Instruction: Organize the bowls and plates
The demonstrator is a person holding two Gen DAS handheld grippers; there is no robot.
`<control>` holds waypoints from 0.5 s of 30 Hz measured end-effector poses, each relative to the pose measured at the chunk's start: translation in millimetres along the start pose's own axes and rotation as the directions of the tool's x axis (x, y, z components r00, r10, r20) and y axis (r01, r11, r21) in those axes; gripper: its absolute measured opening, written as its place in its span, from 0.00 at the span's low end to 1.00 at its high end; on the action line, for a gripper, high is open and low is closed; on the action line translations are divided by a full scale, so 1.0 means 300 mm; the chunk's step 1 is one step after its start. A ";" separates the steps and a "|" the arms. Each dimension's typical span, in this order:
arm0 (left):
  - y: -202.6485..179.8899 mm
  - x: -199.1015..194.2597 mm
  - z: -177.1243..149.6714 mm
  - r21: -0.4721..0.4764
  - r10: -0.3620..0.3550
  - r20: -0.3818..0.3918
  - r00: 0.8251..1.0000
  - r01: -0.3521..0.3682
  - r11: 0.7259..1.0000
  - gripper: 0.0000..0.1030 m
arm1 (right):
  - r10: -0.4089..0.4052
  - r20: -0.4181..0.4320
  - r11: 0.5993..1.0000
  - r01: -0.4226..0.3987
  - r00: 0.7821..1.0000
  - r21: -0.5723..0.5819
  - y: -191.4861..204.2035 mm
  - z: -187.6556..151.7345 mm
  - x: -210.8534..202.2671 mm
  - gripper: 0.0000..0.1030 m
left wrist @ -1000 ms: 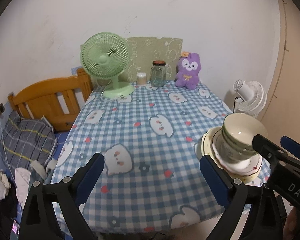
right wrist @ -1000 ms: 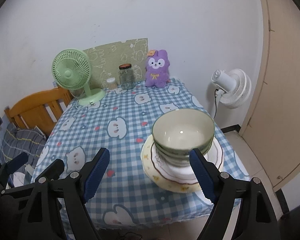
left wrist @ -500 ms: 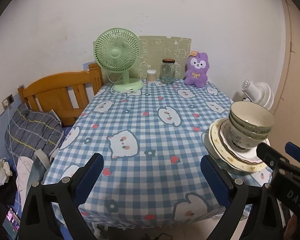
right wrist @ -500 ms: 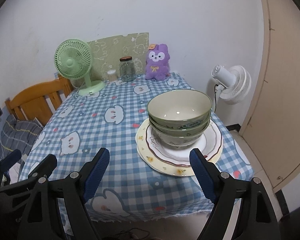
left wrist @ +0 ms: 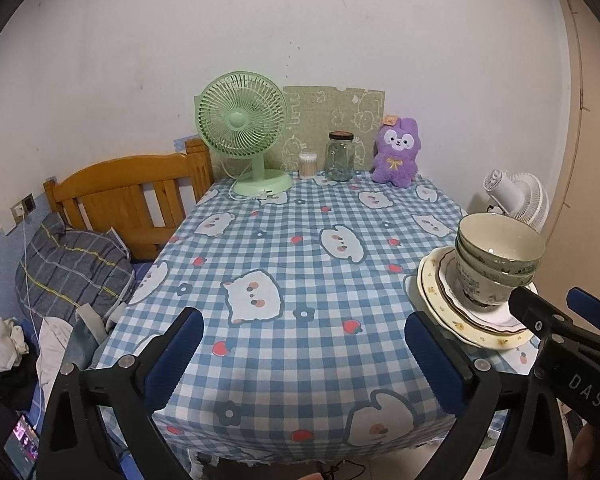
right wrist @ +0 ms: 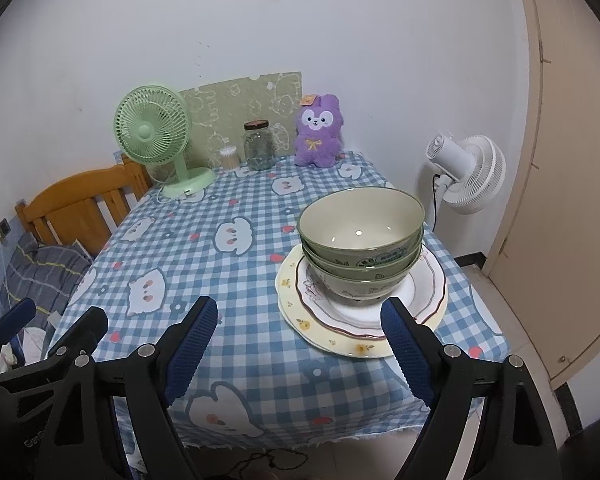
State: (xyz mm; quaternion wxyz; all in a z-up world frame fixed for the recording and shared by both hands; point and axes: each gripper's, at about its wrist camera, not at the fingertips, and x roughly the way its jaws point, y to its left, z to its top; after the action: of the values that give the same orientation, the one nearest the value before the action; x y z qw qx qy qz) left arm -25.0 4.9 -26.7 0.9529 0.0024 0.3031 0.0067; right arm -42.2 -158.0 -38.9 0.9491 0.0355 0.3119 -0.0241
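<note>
Three green-and-cream bowls (right wrist: 360, 240) are nested on a pile of cream plates (right wrist: 434, 300) near the table's front right corner. My right gripper (right wrist: 300, 314) hovers open just short of the table's front edge. Its right finger is near the plates' front rim without touching, and nothing lies between its fingers. In the left wrist view the bowls (left wrist: 496, 256) and plates (left wrist: 436, 300) sit at the right. My left gripper (left wrist: 302, 330) stands open over the front of the checked cloth and holds nothing. The right gripper (left wrist: 556, 320) shows at the right edge of that view.
At the back of the table stand a green desk fan (right wrist: 156, 140), a glass jar (right wrist: 259, 152), a small cotton-swab pot (right wrist: 228, 158) and a purple plush (right wrist: 318, 132). A white floor fan (right wrist: 470, 172) and a door (right wrist: 572, 200) are on the right. A wooden bed end (left wrist: 128, 196) is on the left.
Both grippers have drawn back from the table and sunk a little, so the cloth's front edge now shows. The bowls and plates have not moved.
</note>
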 end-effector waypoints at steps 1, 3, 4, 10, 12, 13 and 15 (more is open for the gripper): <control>0.000 -0.002 0.002 -0.001 0.001 0.002 1.000 -0.001 1.000 1.00 | 0.001 0.000 1.000 -0.001 1.000 -0.003 0.002 0.003 0.001 0.84; 0.003 -0.002 0.003 -0.004 0.005 0.003 1.000 -0.005 1.000 1.00 | 0.004 0.001 1.000 -0.004 1.000 -0.007 0.006 0.007 0.003 0.84; 0.005 -0.002 0.004 -0.006 0.006 0.002 1.000 -0.006 1.000 1.00 | 0.006 0.002 1.000 -0.006 1.000 -0.009 0.008 0.009 0.003 0.84; 0.019 -0.003 0.014 -0.025 0.018 0.006 1.000 -0.018 1.000 1.00 | 0.015 0.005 1.000 -0.015 1.000 -0.024 0.018 0.019 0.003 0.84; 0.021 -0.003 0.017 -0.029 0.021 0.007 1.000 -0.020 0.999 1.00 | 0.018 0.007 0.999 -0.017 1.000 -0.028 0.020 0.021 0.002 0.84; 0.021 -0.003 0.018 -0.031 0.022 0.007 1.000 -0.022 0.999 1.00 | 0.018 0.008 0.999 -0.018 1.000 -0.030 0.019 0.023 0.002 0.84; 0.023 -0.003 0.019 -0.032 0.021 0.008 1.000 -0.021 0.999 1.00 | 0.019 0.007 0.999 -0.019 1.000 -0.031 0.018 0.025 0.003 0.84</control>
State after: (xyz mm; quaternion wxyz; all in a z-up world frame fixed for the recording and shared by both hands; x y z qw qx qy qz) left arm -22.5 11.8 -21.3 0.9540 -0.0094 0.2990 0.0216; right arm -36.5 -153.2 -33.1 0.9509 0.0237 0.3085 -0.0104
